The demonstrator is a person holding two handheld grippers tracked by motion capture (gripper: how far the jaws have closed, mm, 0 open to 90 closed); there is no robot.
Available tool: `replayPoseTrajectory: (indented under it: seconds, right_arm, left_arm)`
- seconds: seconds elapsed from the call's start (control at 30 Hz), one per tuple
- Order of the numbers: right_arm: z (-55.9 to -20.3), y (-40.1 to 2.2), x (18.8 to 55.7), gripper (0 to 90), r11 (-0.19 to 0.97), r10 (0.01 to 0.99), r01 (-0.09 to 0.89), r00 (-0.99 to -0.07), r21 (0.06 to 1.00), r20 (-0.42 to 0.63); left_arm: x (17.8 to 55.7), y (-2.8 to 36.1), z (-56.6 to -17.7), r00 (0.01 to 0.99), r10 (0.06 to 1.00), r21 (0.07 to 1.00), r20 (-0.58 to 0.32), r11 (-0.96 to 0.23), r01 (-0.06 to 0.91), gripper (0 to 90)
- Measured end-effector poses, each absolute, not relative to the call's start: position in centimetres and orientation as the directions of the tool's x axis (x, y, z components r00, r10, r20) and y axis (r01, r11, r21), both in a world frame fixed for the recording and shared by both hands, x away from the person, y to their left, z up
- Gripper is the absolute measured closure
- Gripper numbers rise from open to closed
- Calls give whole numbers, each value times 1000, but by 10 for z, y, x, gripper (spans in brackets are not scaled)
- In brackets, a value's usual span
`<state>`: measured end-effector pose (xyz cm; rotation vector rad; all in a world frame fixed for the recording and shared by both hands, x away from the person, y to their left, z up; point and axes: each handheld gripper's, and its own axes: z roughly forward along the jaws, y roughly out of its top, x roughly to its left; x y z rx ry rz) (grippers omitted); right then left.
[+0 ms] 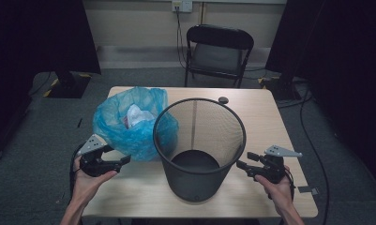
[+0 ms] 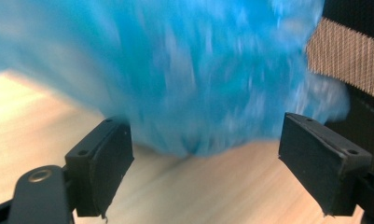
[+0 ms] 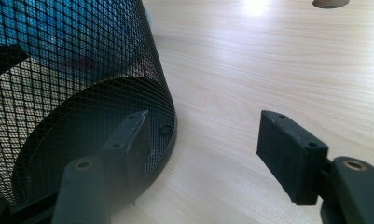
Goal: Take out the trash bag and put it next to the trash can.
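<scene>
item: crumpled blue plastic bag [image 1: 129,126], left of black mesh bin [image 1: 199,145]. step: approach. left gripper [image 1: 122,160] and right gripper [image 1: 244,161] jaws wide, empty. next: close left jaws on bag.

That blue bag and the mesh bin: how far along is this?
Early. The mesh bin stands upright, with nothing in it. The left gripper, fingers open, points at the blue bag beside the bin; the right gripper waits open. Gripping and moving the bag remain.
</scene>
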<state>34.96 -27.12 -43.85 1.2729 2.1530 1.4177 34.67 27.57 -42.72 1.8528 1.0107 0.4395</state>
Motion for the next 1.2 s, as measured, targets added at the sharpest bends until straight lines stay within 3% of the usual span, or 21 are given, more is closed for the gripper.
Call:
replayPoseTrajectory:
  seconds: [0.3, 0.37, 0.47, 0.53, 0.8, 1.0, 1.2]
  right_arm:
    - [-444, -277, 343, 324, 152, 799, 535, -562, 831, 216]
    - [-447, -279, 341, 317, 156, 805, 543, -554, 825, 212]
    - [-452, -282, 339, 298, 153, 818, 554, -535, 818, 210]
    - [-456, -284, 337, 274, 151, 829, 564, -520, 812, 207]
    - [-477, -287, 334, 233, 176, 856, 608, -483, 774, 185]
    - [-486, -290, 337, 210, 192, 873, 636, -459, 748, 167]
    - [-495, -285, 340, 198, 226, 902, 641, -422, 734, 91]
  left_arm:
    - [330, 257, -441, 605, 790, 838, -104, -259, 481, 169]
    - [327, 250, -446, 608, 781, 823, -143, -247, 511, 172]
    - [324, 237, -452, 625, 775, 808, -95, -306, 503, 183]
    - [324, 232, -456, 633, 764, 804, -122, -298, 515, 162]
    - [316, 210, -476, 648, 759, 744, -62, -398, 537, 171]
    - [317, 209, -484, 626, 775, 735, -86, -375, 565, 190]
    - [319, 197, -495, 652, 759, 693, 3, -471, 546, 159]
